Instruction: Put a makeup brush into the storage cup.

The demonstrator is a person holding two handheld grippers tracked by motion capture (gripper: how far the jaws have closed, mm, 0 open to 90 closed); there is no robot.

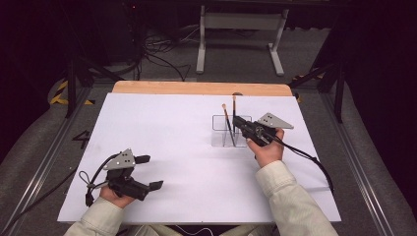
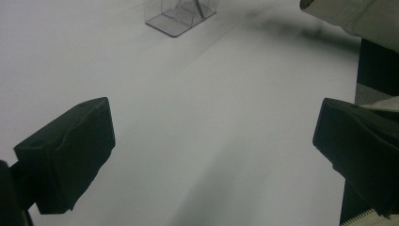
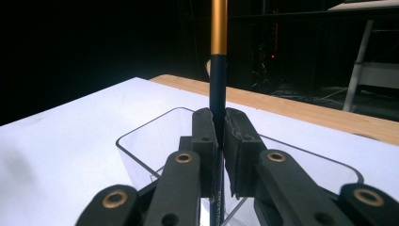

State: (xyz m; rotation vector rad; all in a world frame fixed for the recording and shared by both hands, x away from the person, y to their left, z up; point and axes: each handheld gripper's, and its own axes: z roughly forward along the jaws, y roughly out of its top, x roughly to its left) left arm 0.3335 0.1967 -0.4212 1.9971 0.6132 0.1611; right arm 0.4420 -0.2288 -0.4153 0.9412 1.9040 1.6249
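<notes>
1. over on the left side of the white table point(image 1: 162, 128), near the front edge, the left gripper point(image 1: 148, 172) sits in a hand with its jaws spread wide and nothing between them, just bare white surface.
2. tons of open room in the middle, between the two grippers, nothing lying there at all.
3. right of centre there's one clear container point(image 1: 219, 132), standing well back from every edge.
4. two brushes counted: one brush point(image 1: 227, 123) leaning inside the container, and a second brush point(image 3: 218, 70) held upright over it.
5. right gripper point(image 3: 219, 132) is clamped tight on that second brush's dark handle, right above the container's rim.
</notes>
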